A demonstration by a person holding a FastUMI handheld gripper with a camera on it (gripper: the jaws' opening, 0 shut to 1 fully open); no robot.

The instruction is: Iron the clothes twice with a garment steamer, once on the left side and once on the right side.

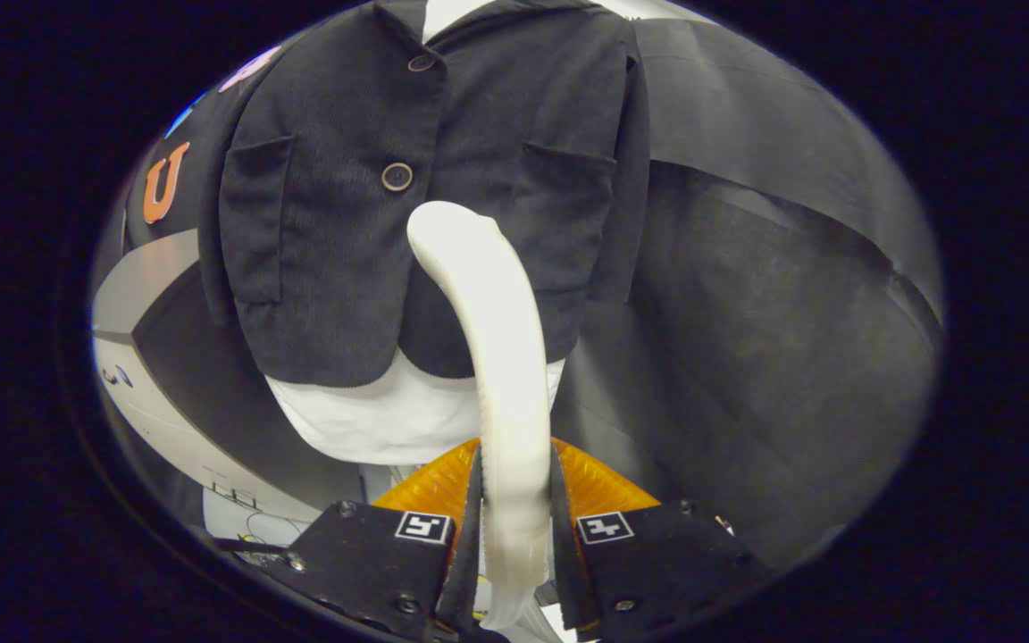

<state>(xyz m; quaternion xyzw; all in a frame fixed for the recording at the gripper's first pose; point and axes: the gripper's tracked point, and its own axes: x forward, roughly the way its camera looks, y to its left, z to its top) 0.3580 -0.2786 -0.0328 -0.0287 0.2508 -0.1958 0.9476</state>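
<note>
Tongs point(514, 500): your two fingers are clamped on the white garment steamer point(497, 375), its curved head reaching up to the dark jacket point(336, 232) hanging beyond, near the lower button point(397, 177), so steam meets cloth.

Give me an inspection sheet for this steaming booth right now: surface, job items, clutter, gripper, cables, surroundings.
Surface: pale curved panel low beside the jacket; no tabletop seen.
Job's things: dark jacket hangs buttoned over a white garment; white garment steamer rises from between the fingers, its head against the jacket front just below the lower button.
Clutter: nothing seen.
Grippers: hand-held gripper shut on the steamer's handle, both fingers pressing its sides.
Cables: thin dark lead low beside the gripper.
Surroundings: black cloth wall behind.
</note>
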